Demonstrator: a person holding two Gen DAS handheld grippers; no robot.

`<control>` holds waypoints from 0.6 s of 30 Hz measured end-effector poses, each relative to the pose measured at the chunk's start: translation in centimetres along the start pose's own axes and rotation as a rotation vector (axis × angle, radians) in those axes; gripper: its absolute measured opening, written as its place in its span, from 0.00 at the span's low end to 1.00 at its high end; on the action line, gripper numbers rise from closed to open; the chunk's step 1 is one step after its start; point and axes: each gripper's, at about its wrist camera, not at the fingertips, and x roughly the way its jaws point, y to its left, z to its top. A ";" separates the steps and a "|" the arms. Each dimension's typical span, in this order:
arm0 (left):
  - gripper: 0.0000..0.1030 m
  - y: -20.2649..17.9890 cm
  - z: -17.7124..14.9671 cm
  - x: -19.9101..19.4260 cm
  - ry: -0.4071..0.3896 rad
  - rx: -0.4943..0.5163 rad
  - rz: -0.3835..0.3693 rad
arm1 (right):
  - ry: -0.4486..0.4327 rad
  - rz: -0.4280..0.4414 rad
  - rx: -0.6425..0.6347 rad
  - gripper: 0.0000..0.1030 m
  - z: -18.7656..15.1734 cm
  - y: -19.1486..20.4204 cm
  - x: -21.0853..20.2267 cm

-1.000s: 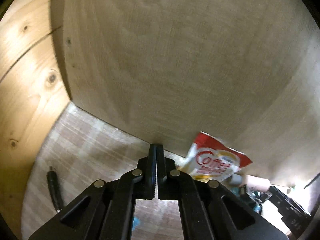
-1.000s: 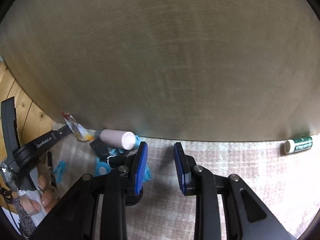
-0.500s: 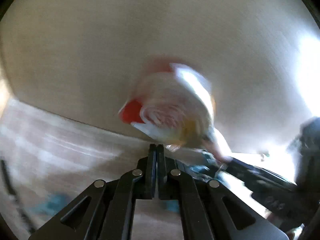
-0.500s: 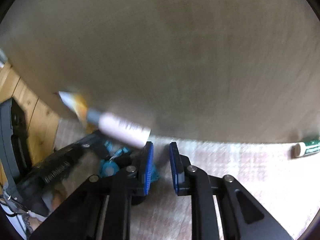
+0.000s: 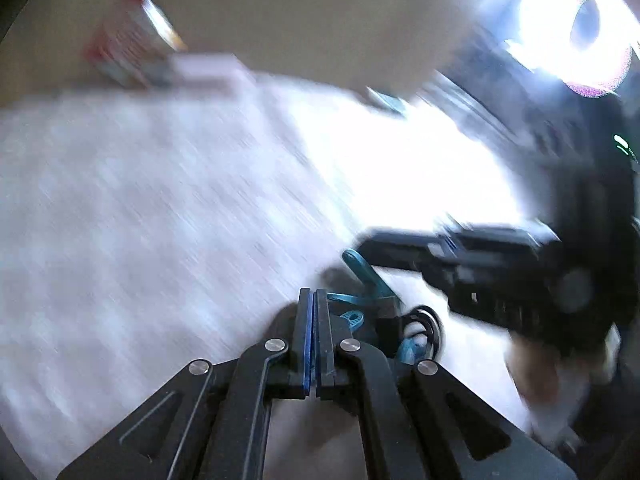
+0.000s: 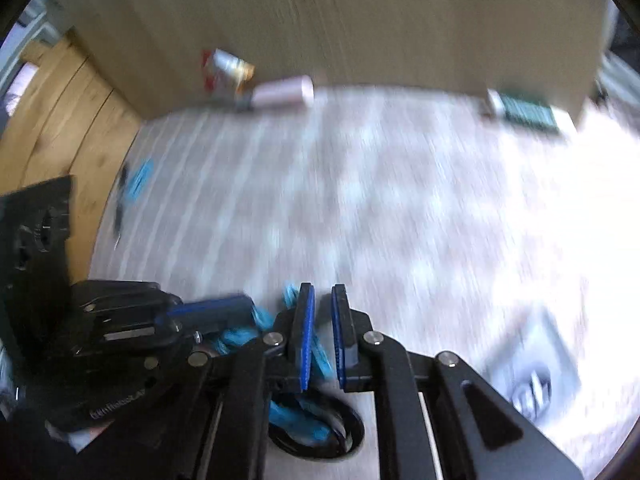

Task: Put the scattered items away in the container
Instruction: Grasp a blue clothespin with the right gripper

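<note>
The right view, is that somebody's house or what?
Probably a room at home: a checked cloth covers a table beside wood planks, with a snack packet and a pink tube lying at a tan wall.

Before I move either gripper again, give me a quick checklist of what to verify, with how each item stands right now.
1. Left gripper empty, jaws shut: ok.
2. Right gripper empty: cannot tell; jaws closing, blue shows behind the gap.
3. Round black container located, below the right gripper, holding blue pieces: ok.
4. All items tidied: not ok; red-and-white sachet, pale pink tube and green-and-white tube lie by the beige wall.
5. Views sharp enough to aim: not ok, both blurred.
</note>
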 end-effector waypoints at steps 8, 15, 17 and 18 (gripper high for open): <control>0.20 -0.4 -4.4 -6.5 -0.112 0.027 0.220 | -0.059 -0.099 -0.005 0.27 -3.9 -2.2 -4.4; 0.47 0.6 -1.8 -2.1 -0.046 0.023 0.223 | -0.033 -0.160 -0.189 0.38 -5.0 0.2 -4.1; 0.45 -0.2 -2.1 -0.7 -0.034 0.017 0.218 | -0.013 -0.160 -0.230 0.38 -4.7 0.7 -3.2; 0.45 -0.3 -2.2 -0.1 -0.032 0.014 0.223 | 0.004 -0.157 -0.254 0.38 -4.5 1.0 -2.6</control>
